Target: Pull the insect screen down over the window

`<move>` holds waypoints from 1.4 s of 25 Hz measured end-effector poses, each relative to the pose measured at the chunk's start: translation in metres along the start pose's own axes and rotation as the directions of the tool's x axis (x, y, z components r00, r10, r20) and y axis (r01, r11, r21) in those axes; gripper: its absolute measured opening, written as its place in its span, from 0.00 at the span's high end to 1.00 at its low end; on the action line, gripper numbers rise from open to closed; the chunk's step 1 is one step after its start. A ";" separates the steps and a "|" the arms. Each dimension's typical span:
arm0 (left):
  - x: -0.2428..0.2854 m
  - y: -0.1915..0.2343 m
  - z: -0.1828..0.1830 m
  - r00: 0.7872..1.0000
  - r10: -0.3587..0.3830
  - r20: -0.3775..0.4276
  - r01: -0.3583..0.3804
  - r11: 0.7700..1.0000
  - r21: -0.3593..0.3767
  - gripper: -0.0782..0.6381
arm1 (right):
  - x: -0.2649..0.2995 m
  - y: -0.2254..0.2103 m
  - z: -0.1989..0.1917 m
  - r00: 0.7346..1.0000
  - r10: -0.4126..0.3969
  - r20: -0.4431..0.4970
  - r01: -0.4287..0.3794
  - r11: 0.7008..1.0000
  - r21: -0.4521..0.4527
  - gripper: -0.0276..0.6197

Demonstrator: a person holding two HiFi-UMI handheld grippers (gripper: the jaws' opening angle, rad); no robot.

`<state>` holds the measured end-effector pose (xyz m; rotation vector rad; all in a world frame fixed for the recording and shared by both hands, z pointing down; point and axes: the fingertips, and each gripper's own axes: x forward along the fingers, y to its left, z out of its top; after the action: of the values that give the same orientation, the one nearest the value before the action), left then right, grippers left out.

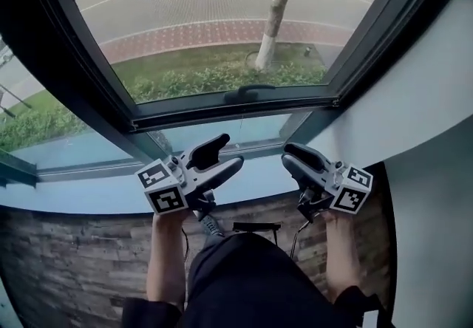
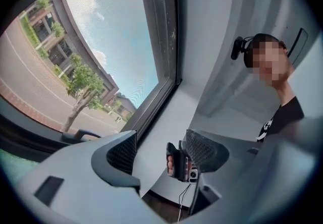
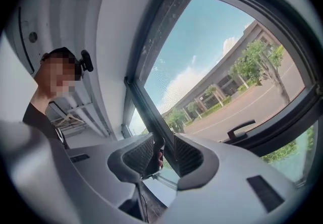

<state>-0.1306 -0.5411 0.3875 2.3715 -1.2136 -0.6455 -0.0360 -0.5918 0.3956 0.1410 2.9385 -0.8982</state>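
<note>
Black-framed glass window (image 1: 222, 111) is filling the view; its insect screen is not showing, presumably sitting rolled above, its bar lying crosswise. Grey left gripper (image 1: 229, 151) and right gripper (image 1: 287, 156) are hovering side by side below, jaws released, empty, equally near.

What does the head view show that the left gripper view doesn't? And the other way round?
Only the head view shows the marker cubes and the person's forearms.

Only the left gripper view shows the sky, a building and the camera on the person's head.

Both show the tree, the dark window handle and both tongs: the left tongs are open and empty, and the right tongs are open too.
</note>
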 end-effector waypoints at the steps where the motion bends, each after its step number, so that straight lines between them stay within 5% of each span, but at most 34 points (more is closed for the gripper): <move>1: 0.001 -0.001 0.001 1.000 0.010 0.000 -0.010 1.000 0.006 0.43 | -0.003 0.001 0.003 1.000 0.006 0.007 -0.006 1.000 -0.002 0.75; 17: 0.012 -0.098 -0.054 0.991 0.135 -0.010 -0.134 0.990 0.051 0.43 | -0.097 0.050 -0.008 0.987 0.155 0.032 -0.156 0.985 0.072 0.80; 25: 0.018 -0.108 -0.083 0.983 0.177 -0.045 -0.174 0.983 0.063 0.43 | -0.115 0.043 -0.027 0.980 0.197 0.033 -0.199 0.972 0.122 0.80; 35: 0.006 -0.120 -0.093 0.990 0.130 -0.053 -0.126 0.989 0.079 0.43 | -0.120 0.059 -0.045 0.984 0.170 0.049 -0.174 0.981 0.086 0.81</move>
<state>0.0024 -0.4680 0.3979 2.3320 -1.3745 -0.4947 0.0877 -0.5264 0.4106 0.3700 2.7960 -0.9937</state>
